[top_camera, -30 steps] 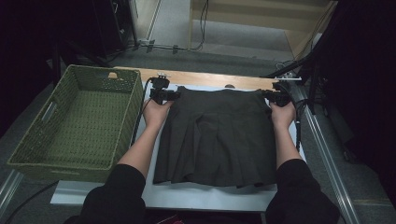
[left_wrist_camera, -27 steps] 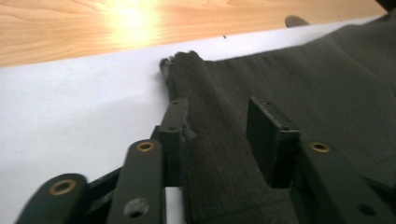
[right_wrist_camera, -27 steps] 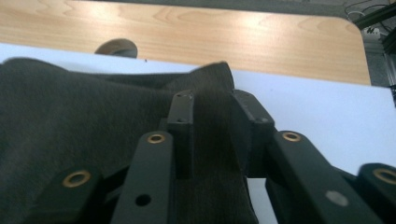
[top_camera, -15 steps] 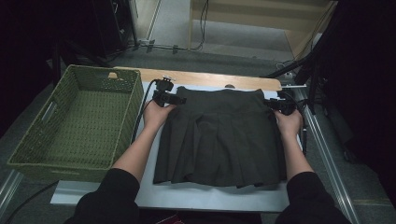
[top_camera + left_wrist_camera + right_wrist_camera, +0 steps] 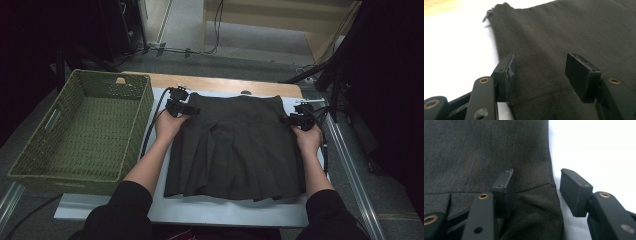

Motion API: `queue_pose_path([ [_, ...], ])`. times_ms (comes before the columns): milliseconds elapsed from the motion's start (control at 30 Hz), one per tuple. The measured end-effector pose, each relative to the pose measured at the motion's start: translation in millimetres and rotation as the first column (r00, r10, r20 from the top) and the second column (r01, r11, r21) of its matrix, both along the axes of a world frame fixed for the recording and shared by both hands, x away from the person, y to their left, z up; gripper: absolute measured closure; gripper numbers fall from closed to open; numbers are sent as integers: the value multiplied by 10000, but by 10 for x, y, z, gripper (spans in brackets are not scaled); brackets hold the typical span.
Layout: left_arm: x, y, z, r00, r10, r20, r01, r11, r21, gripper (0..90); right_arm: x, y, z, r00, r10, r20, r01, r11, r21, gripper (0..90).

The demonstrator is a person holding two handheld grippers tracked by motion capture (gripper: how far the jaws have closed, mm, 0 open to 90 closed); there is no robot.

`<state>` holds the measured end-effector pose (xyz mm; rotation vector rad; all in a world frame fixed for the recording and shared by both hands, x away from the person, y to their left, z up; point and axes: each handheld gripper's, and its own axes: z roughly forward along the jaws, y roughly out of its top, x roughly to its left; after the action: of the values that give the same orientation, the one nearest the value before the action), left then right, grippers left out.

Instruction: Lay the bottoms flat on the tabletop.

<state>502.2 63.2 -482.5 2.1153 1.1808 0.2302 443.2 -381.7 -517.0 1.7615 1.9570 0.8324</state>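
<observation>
A dark pleated skirt (image 5: 235, 145) lies flat on the white table top (image 5: 200, 212), waistband at the far side. My left gripper (image 5: 194, 110) is at the skirt's left waist corner. Its jaws have just been opening and stand open (image 5: 540, 62) over the skirt (image 5: 564, 30); the left pad (image 5: 507, 72) sits at the cloth's edge and neither pad presses on it. My right gripper (image 5: 284, 119) is at the right edge by the waistband seam. Its jaws (image 5: 536, 176) have also just been opening and straddle the skirt's hem edge (image 5: 474, 152) without pinching it.
A green woven basket (image 5: 140, 130) stands at the table's left, close to my left forearm. A wooden strip (image 5: 225, 85) runs along the far edge. Cables (image 5: 150, 130) trail from both grippers. Bare white table (image 5: 599, 145) lies right of the skirt.
My right hand has come down and nearer along the skirt's right edge. The left hand has stayed at the left waist corner. The skirt now lies flat.
</observation>
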Motion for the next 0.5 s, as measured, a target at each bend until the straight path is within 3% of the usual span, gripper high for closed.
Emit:
queue_pose_path([
  [100, 15, 9, -18, 9999, 96, 95, -97, 9999, 35, 433, -12, 12, 2, 9997, 257, 20, -257, 9996, 124, 647],
  [167, 17, 8, -28, 9998, 114, 190, -116, 9999, 111, 435, -18, 17, 17, 9992, 321, -247, -306, 9977, 605, 772],
  [300, 24, 40, -8, 9996, 190, 200, -193, 9997, 133, 436, -47, 43, 57, 9981, 335, -512, -313, 9986, 438, 795],
  [500, 27, 80, 18, 9996, 254, 107, -254, 9997, -25, 435, -83, -68, 116, 9989, -243, -397, 254, 9993, 271, 798],
])
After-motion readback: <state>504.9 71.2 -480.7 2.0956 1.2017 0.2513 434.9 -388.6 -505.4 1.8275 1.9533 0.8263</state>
